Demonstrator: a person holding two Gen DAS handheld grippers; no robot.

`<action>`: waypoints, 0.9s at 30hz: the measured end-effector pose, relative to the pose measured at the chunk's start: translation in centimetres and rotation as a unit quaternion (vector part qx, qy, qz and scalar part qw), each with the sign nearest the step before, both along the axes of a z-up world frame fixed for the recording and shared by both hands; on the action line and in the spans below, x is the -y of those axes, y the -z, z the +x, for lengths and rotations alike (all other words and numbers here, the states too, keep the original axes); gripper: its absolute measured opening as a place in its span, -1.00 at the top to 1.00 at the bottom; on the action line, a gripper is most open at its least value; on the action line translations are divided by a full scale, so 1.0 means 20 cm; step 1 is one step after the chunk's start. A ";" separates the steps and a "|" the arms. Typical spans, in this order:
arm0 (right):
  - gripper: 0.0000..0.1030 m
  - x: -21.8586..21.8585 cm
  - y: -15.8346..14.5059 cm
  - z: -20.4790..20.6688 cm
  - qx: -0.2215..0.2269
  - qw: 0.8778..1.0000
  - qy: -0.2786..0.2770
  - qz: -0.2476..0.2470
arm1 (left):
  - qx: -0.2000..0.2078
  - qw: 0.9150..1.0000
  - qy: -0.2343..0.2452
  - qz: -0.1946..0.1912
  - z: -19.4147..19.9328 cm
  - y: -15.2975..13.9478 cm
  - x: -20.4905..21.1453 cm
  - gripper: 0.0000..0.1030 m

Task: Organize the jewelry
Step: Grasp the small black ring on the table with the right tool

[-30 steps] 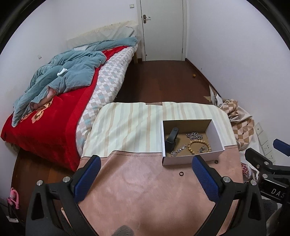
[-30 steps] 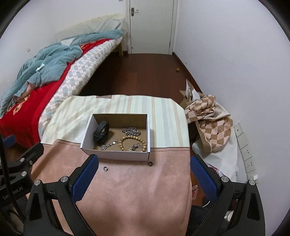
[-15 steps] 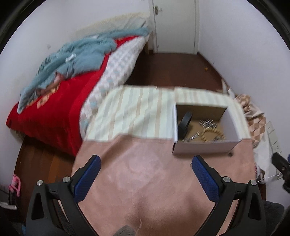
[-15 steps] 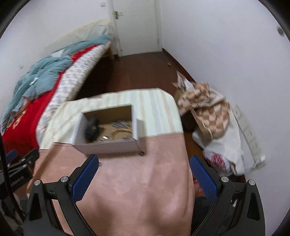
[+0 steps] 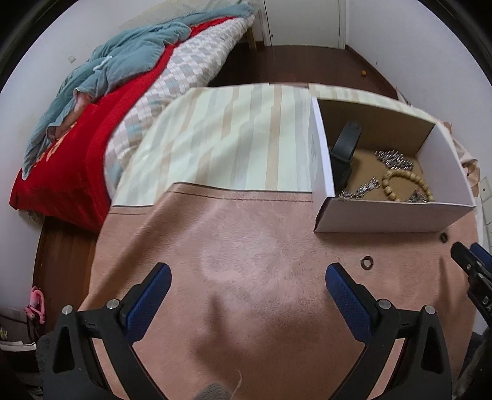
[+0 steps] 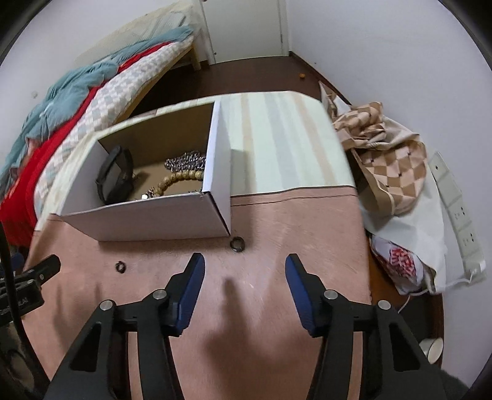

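Ring [image 6: 237, 243] on pink cloth just ahead of spread, empty right gripper [image 6: 244, 272], beside box [image 6: 147, 215].

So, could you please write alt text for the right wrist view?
The open right gripper hovers over a pink cloth, aimed at a small dark ring beside a white box of jewelry.

Bed [image 5: 190, 61]: left of the table, red cover, checked sheet.
Blanket [image 5: 123, 58]: teal, crumpled on the bed.
Door [image 5: 303, 21]: white, at the far wall.
Checkered cloth [image 6: 387, 154]: heaped against the right wall.
Wall sockets [image 6: 458, 209]: beside the heap.
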State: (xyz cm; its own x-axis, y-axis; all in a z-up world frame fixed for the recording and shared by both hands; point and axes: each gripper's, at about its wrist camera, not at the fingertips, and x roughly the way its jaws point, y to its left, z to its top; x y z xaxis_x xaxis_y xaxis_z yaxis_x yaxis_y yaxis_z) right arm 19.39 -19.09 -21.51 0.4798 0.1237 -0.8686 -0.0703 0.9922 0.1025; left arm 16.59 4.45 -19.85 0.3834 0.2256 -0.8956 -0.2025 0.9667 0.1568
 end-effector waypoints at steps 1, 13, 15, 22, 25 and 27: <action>0.05 -0.02 0.02 0.02 0.001 1.000 -0.003 -0.006 | -0.003 1.000 0.000 0.000 0.01 0.02 0.00 -0.99; 0.74 -0.12 0.11 0.07 0.021 0.998 -0.022 -0.051 | -0.018 1.000 0.001 0.000 0.05 0.08 -0.02 -0.99; 0.74 -0.12 0.11 0.06 0.022 0.998 -0.022 -0.049 | -0.016 1.000 0.001 0.002 0.05 0.08 -0.02 -0.99; 0.75 -0.11 0.08 0.01 0.025 0.999 -0.028 -0.038 | -0.012 1.000 0.011 -0.001 0.02 0.08 0.02 -0.99; 0.75 -0.10 0.04 -0.05 0.029 0.999 -0.027 -0.036 | -0.006 0.999 0.024 -0.021 0.01 0.07 0.08 -0.99; 0.75 -0.08 0.01 -0.09 0.030 0.999 -0.021 -0.030 | -0.005 0.999 0.034 -0.036 0.01 0.08 0.12 -0.99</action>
